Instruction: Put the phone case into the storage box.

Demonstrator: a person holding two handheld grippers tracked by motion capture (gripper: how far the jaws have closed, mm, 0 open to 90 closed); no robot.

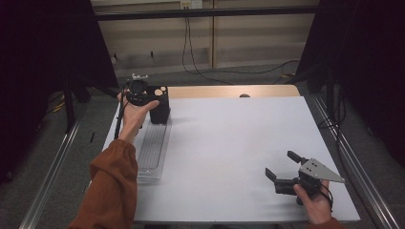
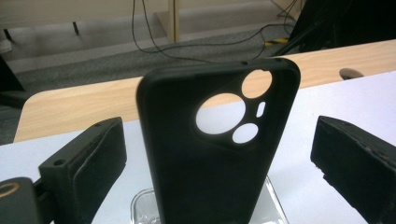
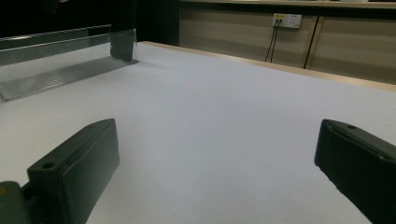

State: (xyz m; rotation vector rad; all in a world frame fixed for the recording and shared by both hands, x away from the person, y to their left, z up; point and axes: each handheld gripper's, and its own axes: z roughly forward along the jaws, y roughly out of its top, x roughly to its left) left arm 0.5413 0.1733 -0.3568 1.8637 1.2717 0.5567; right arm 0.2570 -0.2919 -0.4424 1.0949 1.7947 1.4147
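Up at about 10 o'clock on the white table (image 1: 229, 143), the left gripper (image 1: 157, 102) is sitting over the far end of a long clear plastic tray (image 1: 152, 150), with a black phone case (image 1: 160, 110) standing upright right there in the tray's far end. From the left gripper view the phone case (image 2: 210, 149) is pretty much dead centre between the two black jaws, camera cutouts up top, and you can see daylight on both sides of it, so the jaws are spread wide and not pinching it, no contact that I can make out. Clear tray (image 2: 140, 207) peeks out under the bottom of the case. Rest of the tray looks like just ribbed clear plastic running back toward 7 o'clock, nothing else in it as far as I can tell, though it's see-through so hard to be sure. Person's left hand (image 1: 133, 117) in a rust-coloured sleeve (image 1: 112, 186) is wrapped around that gripper. Over at 4 o'clock the right gripper (image 1: 282, 169) is resting low near the table's near edge, well apart from the tray, jaws splayed apart with nothing between them; right gripper view backs that up, just bare white table between the jaws, with the tray (image 3: 60, 74) and the case (image 3: 122, 45) way off at its 11 o'clock.
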